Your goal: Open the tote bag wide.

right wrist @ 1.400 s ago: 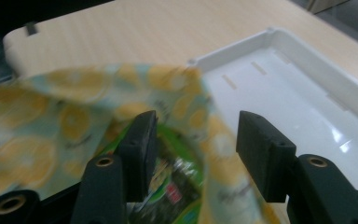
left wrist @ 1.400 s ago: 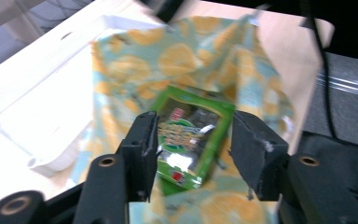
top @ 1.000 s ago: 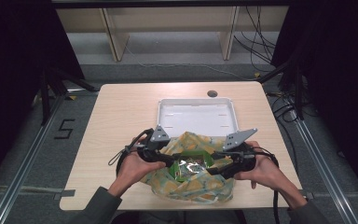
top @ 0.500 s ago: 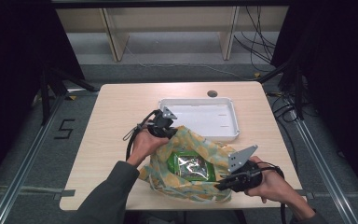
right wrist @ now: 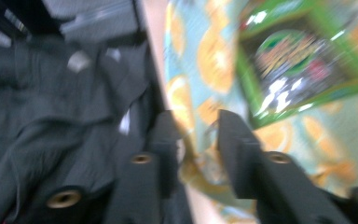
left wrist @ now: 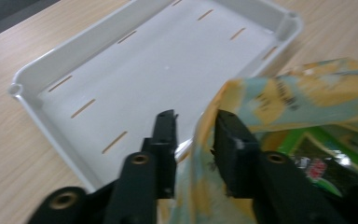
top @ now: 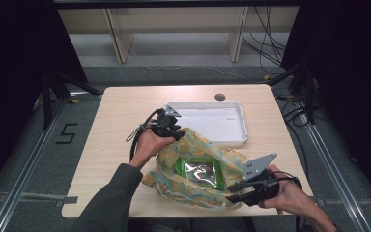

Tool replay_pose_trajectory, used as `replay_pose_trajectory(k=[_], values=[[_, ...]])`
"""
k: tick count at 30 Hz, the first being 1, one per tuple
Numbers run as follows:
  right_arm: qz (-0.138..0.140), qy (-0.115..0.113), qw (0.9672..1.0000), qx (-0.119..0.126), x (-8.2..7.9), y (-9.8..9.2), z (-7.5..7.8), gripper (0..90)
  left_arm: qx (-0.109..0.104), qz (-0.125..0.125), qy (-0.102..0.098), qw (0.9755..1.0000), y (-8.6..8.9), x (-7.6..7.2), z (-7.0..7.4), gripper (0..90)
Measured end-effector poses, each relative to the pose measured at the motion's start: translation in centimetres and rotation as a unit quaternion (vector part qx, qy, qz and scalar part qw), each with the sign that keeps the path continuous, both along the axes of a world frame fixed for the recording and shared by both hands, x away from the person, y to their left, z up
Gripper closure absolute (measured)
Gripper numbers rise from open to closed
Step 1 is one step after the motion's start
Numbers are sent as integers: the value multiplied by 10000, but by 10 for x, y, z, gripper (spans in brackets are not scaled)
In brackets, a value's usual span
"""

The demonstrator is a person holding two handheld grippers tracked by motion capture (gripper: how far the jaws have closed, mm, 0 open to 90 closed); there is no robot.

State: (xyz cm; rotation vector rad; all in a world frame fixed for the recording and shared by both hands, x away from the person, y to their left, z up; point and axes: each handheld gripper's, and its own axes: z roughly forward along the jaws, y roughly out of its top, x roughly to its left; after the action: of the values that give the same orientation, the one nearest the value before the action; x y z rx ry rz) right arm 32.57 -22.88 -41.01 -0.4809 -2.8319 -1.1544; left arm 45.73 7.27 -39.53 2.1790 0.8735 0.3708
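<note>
Seen from above: a light wooden table (top: 106, 145), a white tray (top: 212, 121) toward its far side, and just in front of it a yellow-and-teal patterned bag (top: 193, 174) lying open near the front edge. Held at the bag's far left rim, the left gripper (top: 176, 133); at the near right rim, the right gripper (top: 234, 197), grey plate on top. Both reaching in from the bottom on forearms, the left in a dark sleeve (top: 111, 203).

Closer in, from the left gripper view: jaws partly apart, having just been opening, with the bag's (left wrist: 279, 107) rim cloth standing between them, against the right-hand jaw and clear of the left one. Behind, the tray (left wrist: 32, 79) with thin brown slots in its floor, nothing lying in it. At the lower right, a corner of a green packet (left wrist: 335, 158) inside the bag.

From the right gripper view, blurred: jaws likewise partly apart and just been opening, the bag's (right wrist: 191, 60) edge and a bit of cord between them, loose rather than pinched as far as can be told. Dark clothing (right wrist: 51, 116) off to the left. To the upper right, the green packet (right wrist: 298, 60), shiny and printed, lying flat within the bag; print not readable.

In the high view, the same packet (top: 200, 170) sitting in the middle of the open bag.
</note>
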Motion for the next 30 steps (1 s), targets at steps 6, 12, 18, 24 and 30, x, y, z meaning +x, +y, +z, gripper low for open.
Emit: replay_pose_trajectory(k=[6, 12, 18, 24, 30], values=[[-195, -152, 9987, 450, 24, 5, 21, 490, -333, -82, -182, 9992, 13, -29, 20, 456], [-296, -155, 9983, 478, 43, 21, 30, 449, -617, -280, -380, 9970, 34, -69, 33, 451], [-190, -90, 9994, 272, 59, 52, 21, 438, -690, -356, -306, 9965, 56, -108, 34, 461], [-251, 14, 9997, 9, 71, 70, 11, 426, -1046, -278, -313, 9936, 73, -143, 30, 461], [-236, 290, 9989, -279, 87, 77, -1, 412, -1094, -306, -175, 9934, 79, -165, 9, 473]])
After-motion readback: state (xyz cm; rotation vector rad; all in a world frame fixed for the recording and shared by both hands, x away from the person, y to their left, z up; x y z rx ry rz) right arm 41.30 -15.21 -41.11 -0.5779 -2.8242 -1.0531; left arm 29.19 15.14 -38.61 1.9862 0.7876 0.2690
